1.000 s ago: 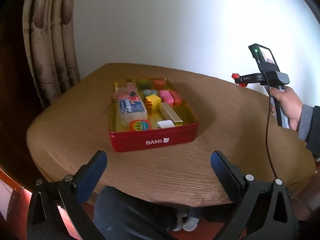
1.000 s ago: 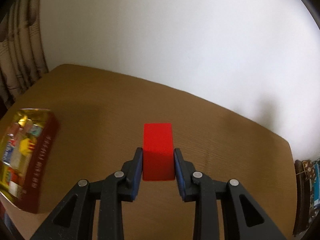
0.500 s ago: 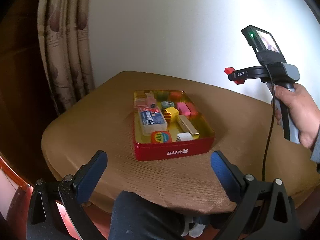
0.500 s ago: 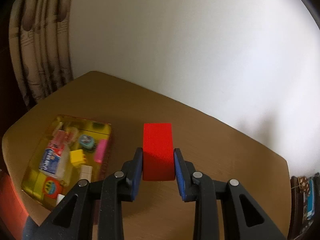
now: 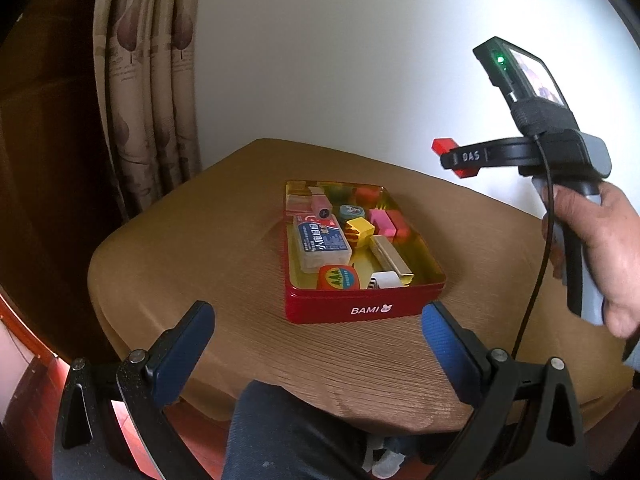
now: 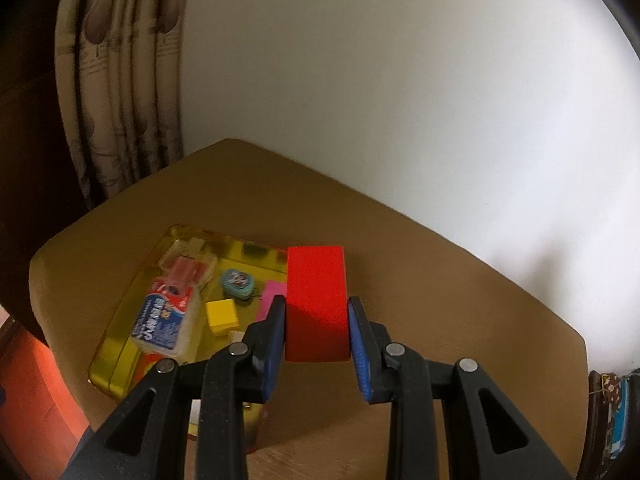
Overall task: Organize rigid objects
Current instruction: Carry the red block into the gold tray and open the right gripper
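My right gripper [image 6: 317,312] is shut on a red block [image 6: 316,300] and holds it in the air above the right side of the red tin [image 6: 120,368]. In the left wrist view the right gripper [image 5: 454,158] hangs above and to the right of the tin [image 5: 360,310], with the red block [image 5: 442,146] showing at its tip. The tin, labelled BAMI, holds several small items, among them a white eraser box [image 5: 320,244], a yellow block [image 5: 360,230] and a pink block [image 5: 382,220]. My left gripper [image 5: 316,332] is open and empty, low at the table's near edge.
The tin sits on a round brown table [image 5: 200,264]. A patterned curtain [image 5: 140,100] hangs at the left and a white wall stands behind. The person's knee [image 5: 288,428] is below the near table edge. Their hand [image 5: 600,248] holds the right gripper's handle.
My right gripper has swung left with the red block, from over bare table to over the tin. The left gripper has pulled back and turned left, so the tin looks smaller.
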The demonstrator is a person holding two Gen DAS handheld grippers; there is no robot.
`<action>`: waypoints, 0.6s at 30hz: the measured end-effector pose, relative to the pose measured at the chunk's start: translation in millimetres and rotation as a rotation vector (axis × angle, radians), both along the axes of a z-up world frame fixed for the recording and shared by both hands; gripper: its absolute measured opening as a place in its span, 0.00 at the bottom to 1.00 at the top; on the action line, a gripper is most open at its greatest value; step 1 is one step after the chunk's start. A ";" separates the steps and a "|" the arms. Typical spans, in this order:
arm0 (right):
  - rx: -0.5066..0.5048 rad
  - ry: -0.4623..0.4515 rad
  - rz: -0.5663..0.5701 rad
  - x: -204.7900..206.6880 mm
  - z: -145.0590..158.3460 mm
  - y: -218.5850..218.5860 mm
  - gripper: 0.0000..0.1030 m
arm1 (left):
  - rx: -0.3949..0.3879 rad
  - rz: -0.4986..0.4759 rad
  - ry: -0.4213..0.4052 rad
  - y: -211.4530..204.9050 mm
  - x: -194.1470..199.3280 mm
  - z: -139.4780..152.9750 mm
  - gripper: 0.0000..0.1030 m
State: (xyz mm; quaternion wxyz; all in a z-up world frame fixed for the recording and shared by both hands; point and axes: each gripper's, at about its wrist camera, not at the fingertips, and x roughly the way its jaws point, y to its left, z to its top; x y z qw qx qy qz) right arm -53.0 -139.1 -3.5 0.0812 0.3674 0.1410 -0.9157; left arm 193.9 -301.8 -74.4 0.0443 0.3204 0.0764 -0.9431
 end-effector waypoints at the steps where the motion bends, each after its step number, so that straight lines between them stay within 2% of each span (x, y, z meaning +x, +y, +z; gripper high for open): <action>1: -0.002 -0.004 0.005 1.8 -1.0 -2.2 0.29 | 0.002 0.003 -0.002 -1.1 -0.4 -0.4 0.99; 11: -0.037 -0.065 0.052 15.1 -28.8 -26.2 0.29 | 0.018 0.026 -0.019 -7.9 -3.0 -3.9 0.99; 18: -0.067 -0.101 0.045 13.6 -47.3 -31.0 0.29 | 0.027 0.029 -0.027 -10.1 -4.2 -5.3 0.99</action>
